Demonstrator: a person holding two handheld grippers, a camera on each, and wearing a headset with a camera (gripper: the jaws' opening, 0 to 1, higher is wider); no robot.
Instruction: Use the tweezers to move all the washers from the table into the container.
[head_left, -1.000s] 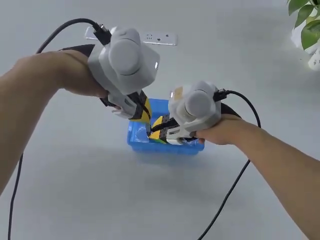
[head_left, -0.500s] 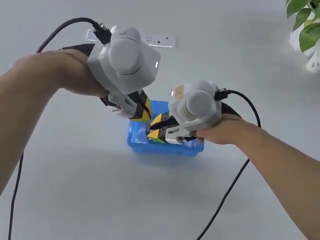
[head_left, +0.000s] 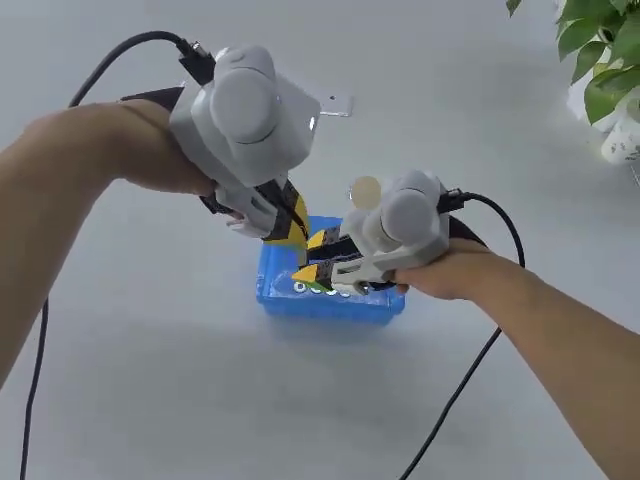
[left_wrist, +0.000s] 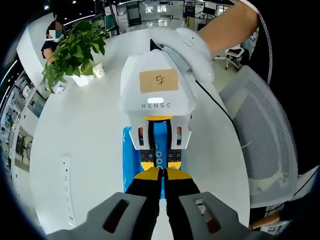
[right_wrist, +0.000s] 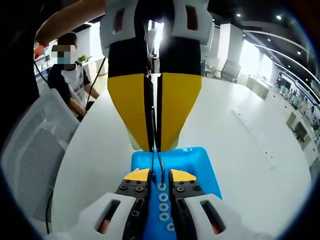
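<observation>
Saw tweezers (right_wrist: 156, 162) pinched in left gripper (right_wrist: 155, 148) above blue container (right_wrist: 200, 162), right gripper (right_wrist: 160, 176) narrowly parted around their tips. Found washers (right_wrist: 163, 196) lined up inside already; judged task nearly done.

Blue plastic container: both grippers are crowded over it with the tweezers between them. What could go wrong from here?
1. The thin metal tweezers, clamped in the left gripper, hang with their tips between the right gripper's parted jaws; an off-centre squeeze might twist them in that grip.
2. The tips sit close over the row of small ring-shaped washers in the blue plastic container; a bump could scatter washers or shove the container.
</observation>
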